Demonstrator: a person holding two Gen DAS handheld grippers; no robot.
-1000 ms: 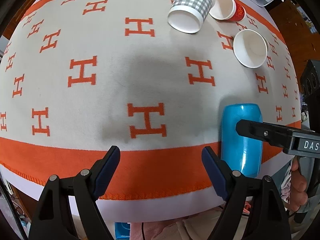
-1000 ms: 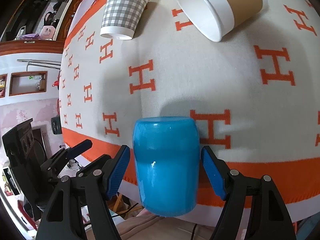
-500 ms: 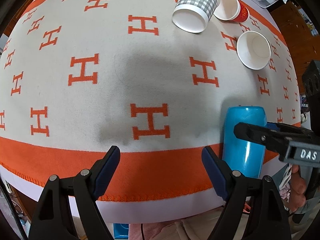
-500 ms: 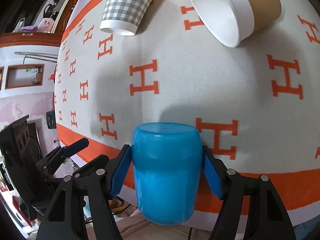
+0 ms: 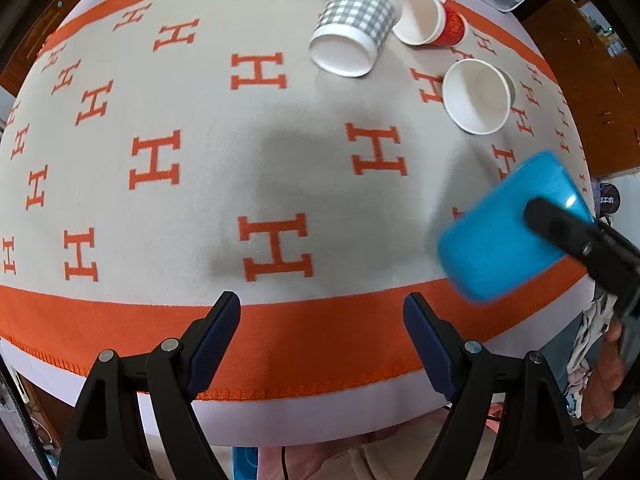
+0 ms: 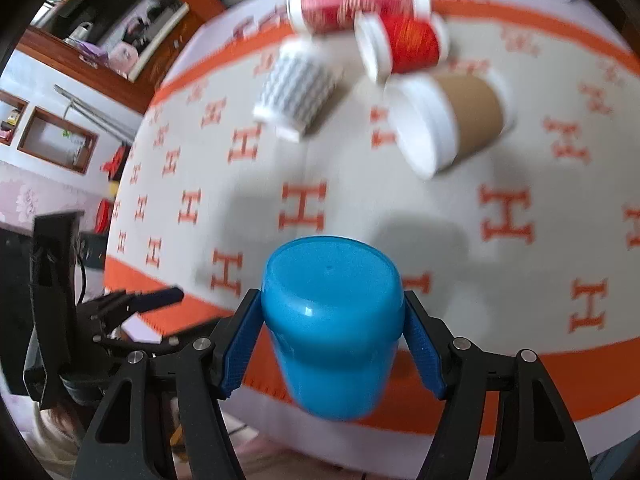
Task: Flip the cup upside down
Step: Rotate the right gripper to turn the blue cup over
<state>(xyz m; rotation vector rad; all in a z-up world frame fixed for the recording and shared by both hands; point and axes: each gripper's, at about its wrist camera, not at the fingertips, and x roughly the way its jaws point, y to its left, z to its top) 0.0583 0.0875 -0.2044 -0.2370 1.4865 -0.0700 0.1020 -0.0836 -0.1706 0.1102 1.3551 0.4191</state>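
My right gripper (image 6: 332, 334) is shut on a glossy blue plastic cup (image 6: 332, 320) and holds it lifted above the near edge of the table, tilted, its flat closed base facing the camera. The same blue cup (image 5: 508, 228) shows in the left wrist view at the right, tipped diagonally in the air, with a black finger (image 5: 560, 232) of the right gripper across it. My left gripper (image 5: 322, 328) is open and empty, hovering over the orange border of the cloth. The cup's mouth is hidden.
A beige cloth with orange H marks (image 5: 200, 120) covers the table. Paper cups lie on their sides at the far end: a grey checked one (image 5: 352, 28), a red one (image 5: 432, 20), a brown-sleeved one (image 6: 448, 124) and a long red one (image 6: 356, 4).
The right gripper closed on the blue cup, lifted it off the cloth and tilted it. The left gripper stayed open in about the same place.
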